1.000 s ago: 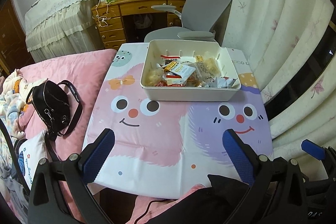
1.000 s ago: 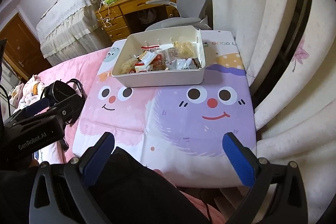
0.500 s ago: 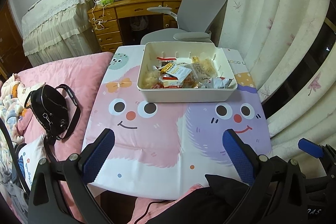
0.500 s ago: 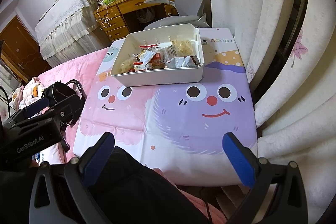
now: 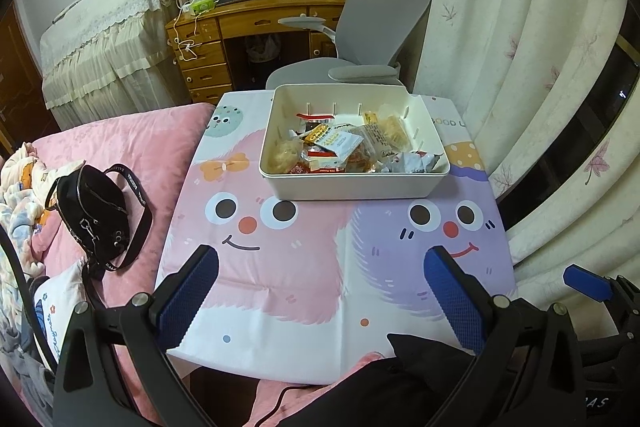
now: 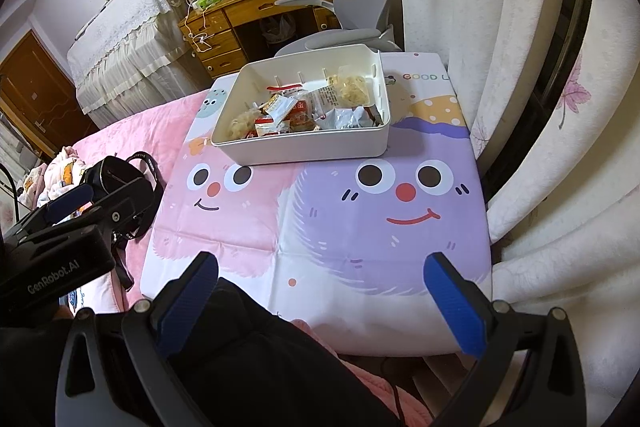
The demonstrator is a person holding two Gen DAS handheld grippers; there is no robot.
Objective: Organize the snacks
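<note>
Left hand-held gripper (image 5: 320, 263): fingers spread wide apart, nothing between them, held above the near edge of the bench (image 5: 304, 311). Right hand-held gripper (image 6: 320, 271): fingers likewise spread wide, nothing held, above the near right part of the same bench. In the right wrist view the body of the left hand-held gripper shows at the left edge.

The bench is covered by a cartoon-print cloth (image 5: 280, 267), pink on the left half and purple on the right, with two smiling faces.

White bin (image 5: 352, 183): stands on the cloth well ahead of both hand-held grippers, at the far side of the bench, upright and uncovered. From the left hand-held gripper it lies ahead and slightly right; from the right one, ahead and slightly left.

Snacks (image 5: 340, 147): a loose heap of wrapped packets inside the bin, red, orange, silver and clear wrappers mixed; individual labels cannot be read. None lie on the cloth.

Left of the left hand-held gripper: a black bag (image 5: 92, 215) with strap on a pink bed cover (image 5: 132, 139). Beyond the bin: a grey office chair (image 5: 384, 11). Right of both hand-held grippers: pale curtains (image 5: 520, 67).
</note>
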